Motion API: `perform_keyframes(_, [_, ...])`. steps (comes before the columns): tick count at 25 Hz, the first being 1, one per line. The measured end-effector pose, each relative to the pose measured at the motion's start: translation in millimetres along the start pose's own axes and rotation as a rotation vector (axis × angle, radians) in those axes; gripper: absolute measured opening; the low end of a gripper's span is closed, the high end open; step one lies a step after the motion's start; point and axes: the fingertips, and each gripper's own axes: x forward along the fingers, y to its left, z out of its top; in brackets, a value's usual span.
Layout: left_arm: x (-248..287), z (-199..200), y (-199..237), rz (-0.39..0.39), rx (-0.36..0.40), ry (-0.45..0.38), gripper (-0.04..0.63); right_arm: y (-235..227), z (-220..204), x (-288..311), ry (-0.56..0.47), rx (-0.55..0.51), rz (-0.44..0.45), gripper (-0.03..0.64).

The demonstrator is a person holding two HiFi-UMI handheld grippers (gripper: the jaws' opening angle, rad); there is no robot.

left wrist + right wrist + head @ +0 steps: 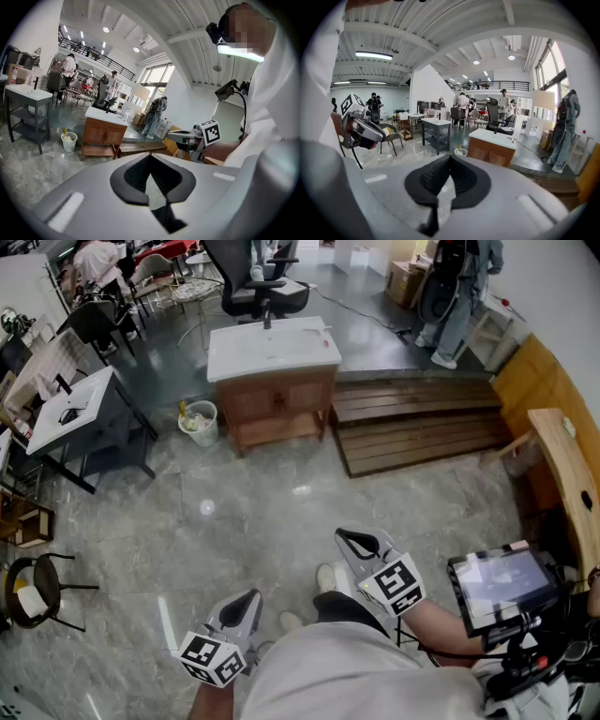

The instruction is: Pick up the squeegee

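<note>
I cannot pick out a squeegee in any view. The nearest candidate spot is the white top of a wooden sink cabinet (pixel 272 348), where a few small items are too tiny to name. My left gripper (pixel 251 597) is held low at my left side, jaws shut with nothing between them. My right gripper (pixel 349 537) is a little higher and further forward, also shut and empty. In the left gripper view the jaw tips of the left gripper (pixel 150 157) meet, and the right gripper (pixel 187 137) shows to the side. The right gripper (pixel 450 157) looks toward the same cabinet (pixel 492 143).
A white bucket (pixel 199 421) stands left of the cabinet. A low wooden platform (pixel 422 423) lies to its right, with a wooden bench (pixel 562 474) at the far right. A grey sink table (pixel 75 409) and a chair (pixel 37 592) are on the left. Several people stand at the back.
</note>
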Motion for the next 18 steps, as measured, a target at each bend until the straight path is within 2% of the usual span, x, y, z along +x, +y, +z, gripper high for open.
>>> perform_keyframes(6, [24, 12, 6, 0.036, 0.018, -0.043, 0.005, -17, 10, 21, -0.05, -0.028, 0.037, 0.002])
perform_keyframes(11, [52, 31, 4, 0.027, 0.041, -0.021, 0.005, -43, 12, 29, -0.055, -0.017, 0.037, 0.003])
perform_keyframes(18, [120, 65, 1, -0.013, 0.086, 0.008, 0.005, -102, 1, 48, -0.039, 0.037, 0.038, 0.011])
